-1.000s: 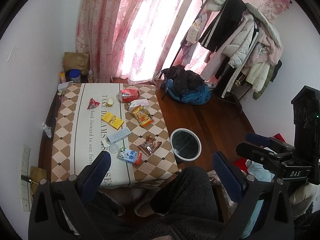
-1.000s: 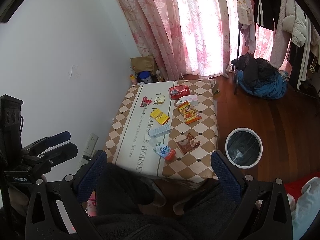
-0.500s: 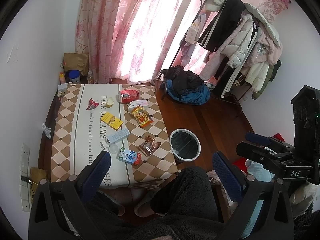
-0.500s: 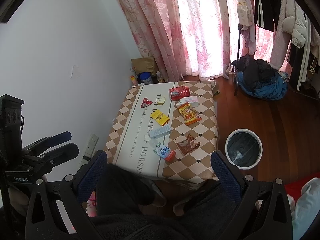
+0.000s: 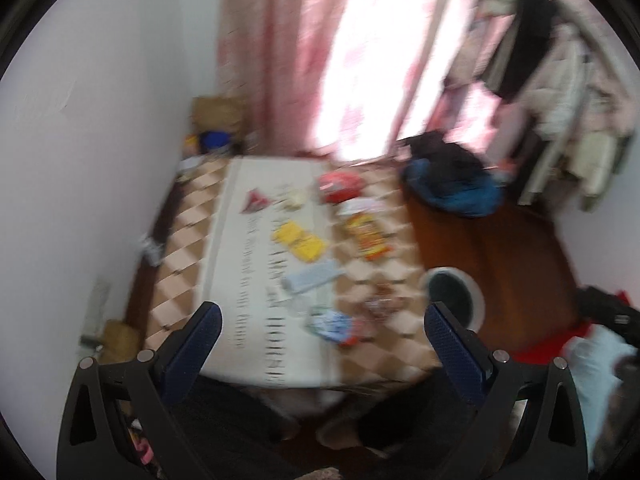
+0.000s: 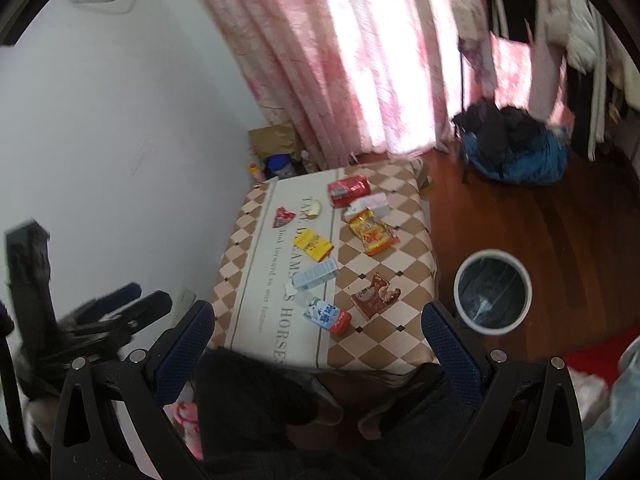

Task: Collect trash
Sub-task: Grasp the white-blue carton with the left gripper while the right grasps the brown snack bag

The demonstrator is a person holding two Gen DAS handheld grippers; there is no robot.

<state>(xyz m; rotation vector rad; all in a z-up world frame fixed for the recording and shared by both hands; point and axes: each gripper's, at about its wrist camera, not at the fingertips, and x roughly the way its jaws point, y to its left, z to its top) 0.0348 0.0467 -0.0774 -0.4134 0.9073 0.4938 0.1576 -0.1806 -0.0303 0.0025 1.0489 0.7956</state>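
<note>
Hovering high above the table (image 6: pixel 404 344), both left gripper (image 5: pixel 322 322) and right gripper (image 6: pixel 318 320), jaws spread wide, gripping nothing. Lying scattered on the table: red can (image 6: pixel 349 190), orange wrapper (image 6: pixel 373 233), brown wrapper (image 6: pixel 375 295). Standing just beside the table, bin (image 6: pixel 493 295).

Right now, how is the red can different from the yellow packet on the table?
The red can is a rounded cylinder lying on its side near the table's far end; the yellow packet is flat and lies nearer the middle. The can sits partly on the checkered border, the packet on the white strip with lettering. Neither is touched by a gripper, and both are outside the bin.
</note>
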